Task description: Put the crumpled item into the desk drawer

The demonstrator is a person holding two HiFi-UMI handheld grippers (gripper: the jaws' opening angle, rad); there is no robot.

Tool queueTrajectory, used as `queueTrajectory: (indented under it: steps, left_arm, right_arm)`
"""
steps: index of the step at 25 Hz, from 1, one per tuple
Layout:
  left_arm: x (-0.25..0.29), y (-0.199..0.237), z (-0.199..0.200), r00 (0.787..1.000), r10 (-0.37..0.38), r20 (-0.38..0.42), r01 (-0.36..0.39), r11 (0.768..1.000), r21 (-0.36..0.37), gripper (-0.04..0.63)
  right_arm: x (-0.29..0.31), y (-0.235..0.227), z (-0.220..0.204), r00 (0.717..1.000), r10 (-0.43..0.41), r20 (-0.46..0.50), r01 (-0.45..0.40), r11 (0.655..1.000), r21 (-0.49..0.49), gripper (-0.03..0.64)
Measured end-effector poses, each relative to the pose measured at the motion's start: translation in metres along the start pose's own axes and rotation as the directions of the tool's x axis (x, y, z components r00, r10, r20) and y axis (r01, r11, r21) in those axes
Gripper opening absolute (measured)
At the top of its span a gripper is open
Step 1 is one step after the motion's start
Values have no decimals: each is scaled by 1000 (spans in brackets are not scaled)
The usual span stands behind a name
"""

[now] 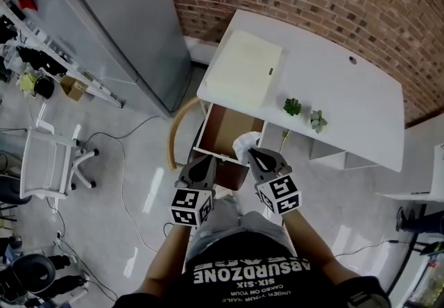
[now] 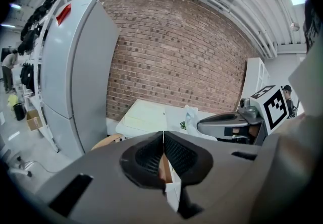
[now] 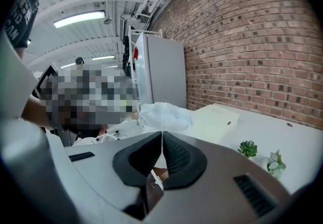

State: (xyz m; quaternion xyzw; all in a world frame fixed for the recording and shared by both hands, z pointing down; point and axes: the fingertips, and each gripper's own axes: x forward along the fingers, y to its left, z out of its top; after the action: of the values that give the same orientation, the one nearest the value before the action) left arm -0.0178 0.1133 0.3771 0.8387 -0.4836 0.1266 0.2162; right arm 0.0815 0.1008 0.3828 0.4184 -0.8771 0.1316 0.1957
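The crumpled item [image 1: 245, 141] is a wad of thin white plastic. It hangs over the front right part of the open desk drawer [image 1: 223, 126], whose inside is brown. My right gripper [image 1: 252, 153] is shut on it; in the right gripper view the wad [image 3: 164, 114] bulges just past the closed jaws of my right gripper [image 3: 162, 142]. My left gripper [image 1: 201, 164] hovers at the drawer's front left corner, jaws shut with nothing visible between them [image 2: 164, 143]. From the left gripper view the wad [image 2: 191, 117] shows beside the right gripper [image 2: 202, 126].
The white desk [image 1: 333, 91] carries a cream flat box [image 1: 243, 67] and two small plants [image 1: 292, 106], [image 1: 318, 119]. A curved wooden chair back [image 1: 175, 134] stands left of the drawer. A tall grey cabinet [image 1: 118, 15] and a white office chair [image 1: 48, 161] are further left.
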Motion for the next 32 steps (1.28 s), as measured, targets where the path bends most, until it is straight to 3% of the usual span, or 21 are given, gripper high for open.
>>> queueTrajectory:
  steps: [17,32]
  left_arm:
    - [41,29,9,998,-53,-20,54,998,17,6]
    - [70,61,19,999,26,-21,-27,999,-41,6]
  right_arm:
    - [41,-30,11,998,-56,-15,56,998,-40,6]
    - [80,-50,-2,993,26,-118,-40,992,-120,6]
